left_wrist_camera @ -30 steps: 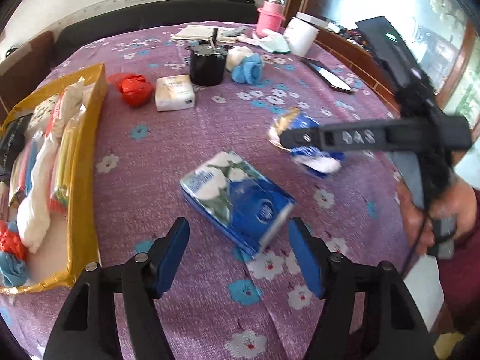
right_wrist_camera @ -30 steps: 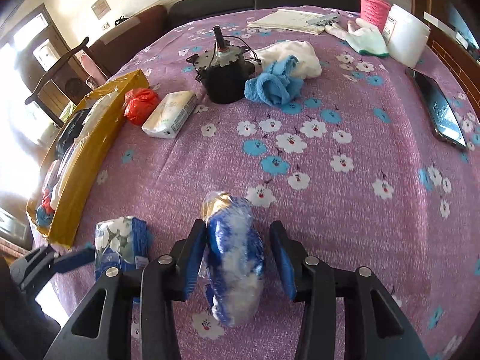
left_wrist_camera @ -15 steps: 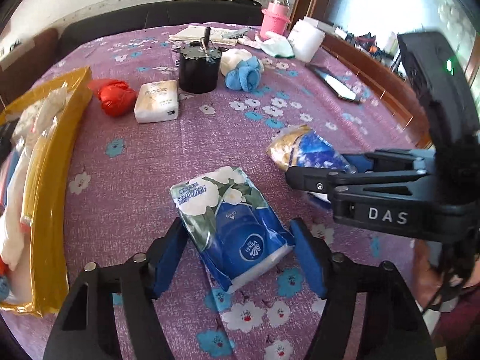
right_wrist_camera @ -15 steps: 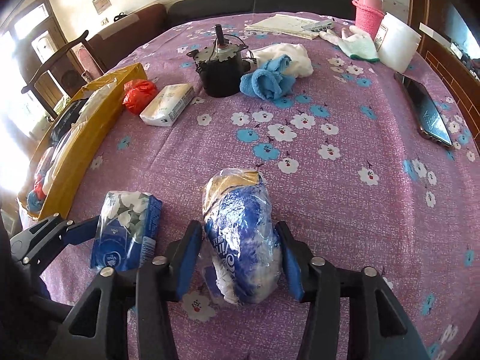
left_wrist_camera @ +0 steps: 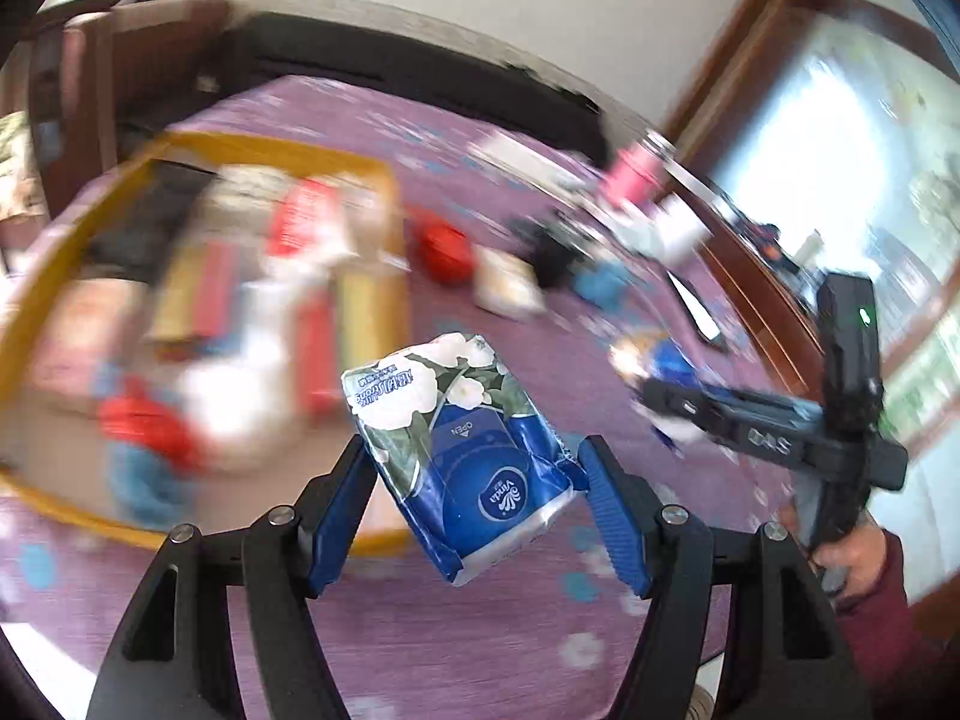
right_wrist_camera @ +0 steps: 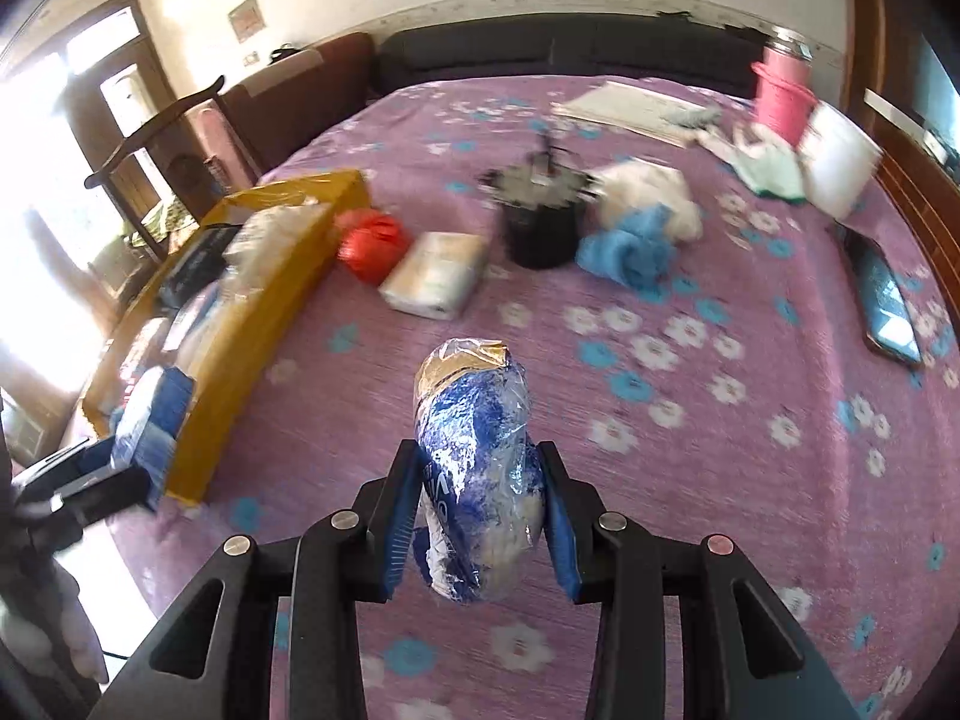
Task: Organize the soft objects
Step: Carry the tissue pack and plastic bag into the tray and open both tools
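Note:
My left gripper is shut on a blue and white tissue pack and holds it in the air beside the yellow box. The box holds several soft packs and cloths. My right gripper has its jaws closing on a blue and white plastic-wrapped roll, lifted off the purple flowered cloth; its pads press the roll's sides. In the right wrist view the left gripper shows at the left edge with the tissue pack next to the yellow box.
On the table lie a red bag, a white tissue pack, a black motor, a blue cloth by a white cloth, a phone, a pink bottle and a white tub.
The left gripper lifted the blue tissue pack off the table and swung left toward the yellow box. The right gripper tightened on the wrapped roll and raised it.

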### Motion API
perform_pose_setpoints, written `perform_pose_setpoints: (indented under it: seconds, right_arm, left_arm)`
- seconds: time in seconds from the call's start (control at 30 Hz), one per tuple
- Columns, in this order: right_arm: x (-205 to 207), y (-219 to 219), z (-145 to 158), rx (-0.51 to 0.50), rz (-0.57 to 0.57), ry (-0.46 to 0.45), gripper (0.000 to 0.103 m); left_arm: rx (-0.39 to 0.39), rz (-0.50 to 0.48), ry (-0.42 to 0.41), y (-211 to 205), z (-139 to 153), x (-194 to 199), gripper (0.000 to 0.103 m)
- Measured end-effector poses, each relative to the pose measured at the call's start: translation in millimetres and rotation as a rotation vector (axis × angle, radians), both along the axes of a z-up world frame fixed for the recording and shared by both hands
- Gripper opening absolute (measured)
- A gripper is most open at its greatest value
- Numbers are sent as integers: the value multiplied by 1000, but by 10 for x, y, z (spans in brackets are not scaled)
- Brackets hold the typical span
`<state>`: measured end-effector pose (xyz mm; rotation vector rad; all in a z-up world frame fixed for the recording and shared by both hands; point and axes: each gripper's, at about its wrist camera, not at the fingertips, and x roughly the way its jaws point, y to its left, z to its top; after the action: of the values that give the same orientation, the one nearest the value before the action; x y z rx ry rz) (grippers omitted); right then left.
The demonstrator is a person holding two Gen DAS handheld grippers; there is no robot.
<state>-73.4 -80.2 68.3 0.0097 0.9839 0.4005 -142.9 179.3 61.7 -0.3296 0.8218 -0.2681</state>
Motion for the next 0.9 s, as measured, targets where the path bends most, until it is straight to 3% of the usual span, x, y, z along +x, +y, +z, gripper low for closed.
perform_pose_setpoints:
  seconds: [0.23, 0.43, 0.6, 0.67, 0.9]
  right_arm:
    - [81, 666, 126, 25, 104, -2, 41]
    - [217, 1275, 215, 36, 176, -5, 41]
    - [414, 1774, 249, 53, 228, 6, 42]
    - [500, 1941, 239, 59, 235, 19, 42]
    - [837, 2460, 142, 49, 233, 44, 42]
  left_arm:
    - [-13, 208, -21, 860, 84, -106, 69]
    - [40, 319, 51, 1309, -126, -28, 69]
    - [83, 293, 60, 1335, -223, 56, 76]
    - [66, 274, 44, 1340, -229, 45, 84]
    - [-13, 243, 1, 1448, -190, -40, 84]
